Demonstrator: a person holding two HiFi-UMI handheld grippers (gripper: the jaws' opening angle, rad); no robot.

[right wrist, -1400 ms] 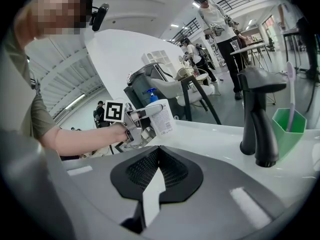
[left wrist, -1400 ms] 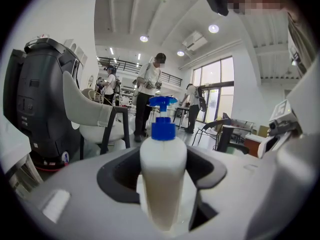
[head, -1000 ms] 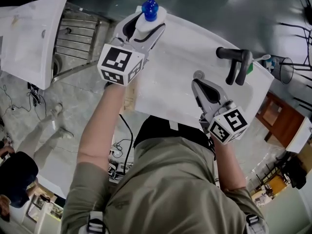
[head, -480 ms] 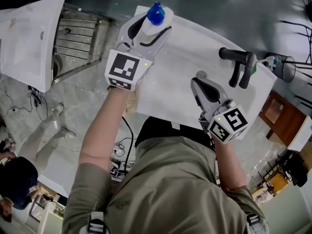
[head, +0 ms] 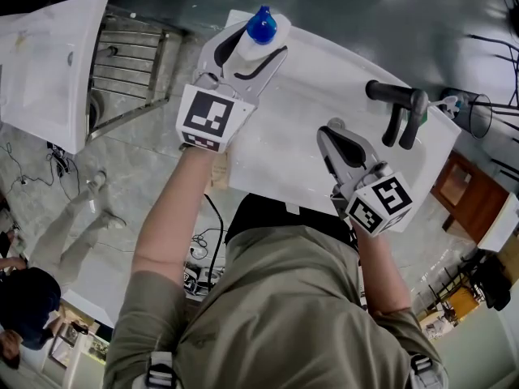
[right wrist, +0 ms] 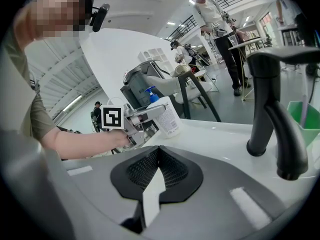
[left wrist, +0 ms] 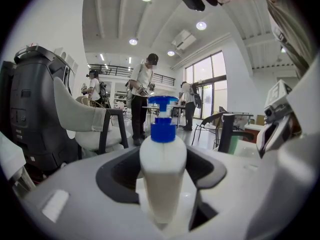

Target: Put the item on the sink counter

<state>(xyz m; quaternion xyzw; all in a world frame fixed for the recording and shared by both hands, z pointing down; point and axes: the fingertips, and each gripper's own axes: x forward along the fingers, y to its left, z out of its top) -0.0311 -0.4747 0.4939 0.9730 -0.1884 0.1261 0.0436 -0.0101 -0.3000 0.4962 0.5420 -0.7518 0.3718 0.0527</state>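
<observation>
The left tongs have shifted slightly right, pinching the blue-capped white bottle upright at the white worktop's far corner. The right tongs are pressed together, empty, near the black faucet.

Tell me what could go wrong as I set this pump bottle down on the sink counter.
1. The left gripper holds the pump bottle right by the far corner of the sink counter. If released there, it may slip over the edge.
2. The bottle is tall and narrow, so opening the jaws before its base sits flat could topple it.
3. The right gripper, shut and empty, hangs near the black faucet and might bump it.
</observation>
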